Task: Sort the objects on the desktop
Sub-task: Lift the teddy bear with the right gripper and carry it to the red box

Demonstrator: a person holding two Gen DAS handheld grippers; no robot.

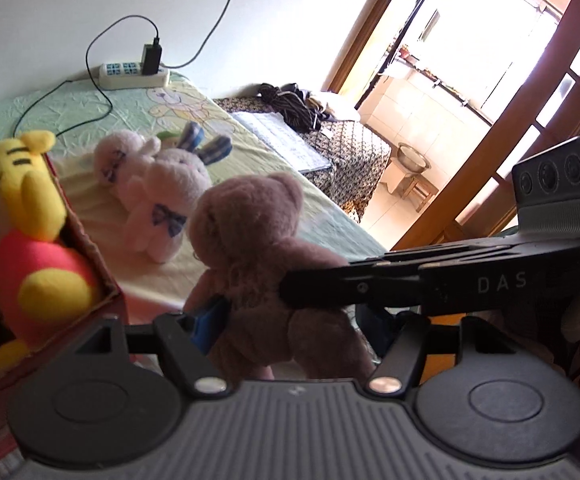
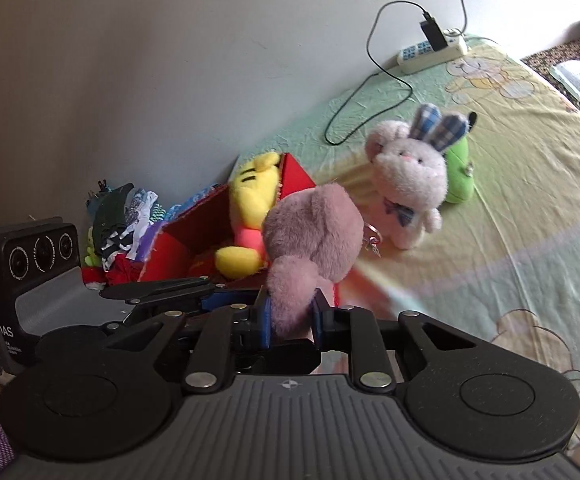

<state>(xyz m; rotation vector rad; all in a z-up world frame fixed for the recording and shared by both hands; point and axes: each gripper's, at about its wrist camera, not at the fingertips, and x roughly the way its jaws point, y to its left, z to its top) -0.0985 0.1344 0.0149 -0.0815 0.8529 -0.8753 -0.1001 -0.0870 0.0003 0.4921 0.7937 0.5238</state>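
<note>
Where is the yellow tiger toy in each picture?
Left wrist view: the yellow tiger toy is at the far left edge, sitting in the red box.
Right wrist view: the yellow tiger toy is just left of centre, in the red box, behind the brown teddy bear.
Shared landmark: the white power strip by the wall.

Bed (image 2: 510, 200) with rabbit toy (image 2: 410, 176)

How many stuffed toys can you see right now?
4, maybe more hidden. A yellow tiger lies in the red box; a mauve bear is gripped in both claws; a pink rabbit and a green toy behind it are on the bed.
</note>
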